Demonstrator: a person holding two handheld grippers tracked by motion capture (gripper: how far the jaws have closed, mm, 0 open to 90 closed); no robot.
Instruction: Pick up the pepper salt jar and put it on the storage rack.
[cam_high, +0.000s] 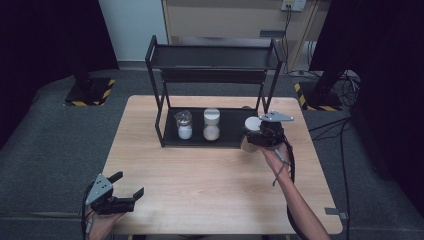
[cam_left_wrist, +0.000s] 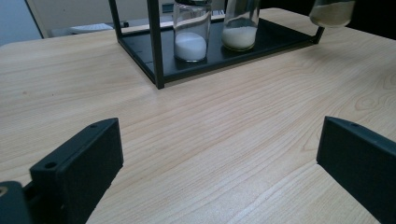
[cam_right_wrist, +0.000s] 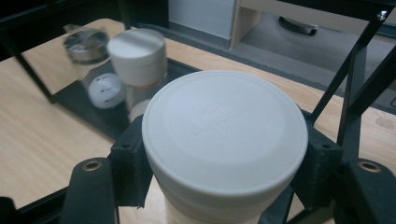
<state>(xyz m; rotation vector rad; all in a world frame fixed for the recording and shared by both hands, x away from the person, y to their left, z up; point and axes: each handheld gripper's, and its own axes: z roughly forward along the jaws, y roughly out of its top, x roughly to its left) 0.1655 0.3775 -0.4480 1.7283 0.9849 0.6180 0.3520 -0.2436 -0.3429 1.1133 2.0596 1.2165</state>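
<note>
The right gripper (cam_high: 256, 136) clamps a white-lidded jar (cam_right_wrist: 224, 140) at the right front corner of the black rack (cam_high: 212, 90), just above the table (cam_high: 210, 175). Its lid bears faint embossed lettering (too soft to read), seen in the right gripper view. The left gripper (cam_high: 131, 185) hovers released near the table's left front; its view shows the powder levels in two jars (cam_left_wrist: 191, 32) on the rack's lower shelf.
</note>
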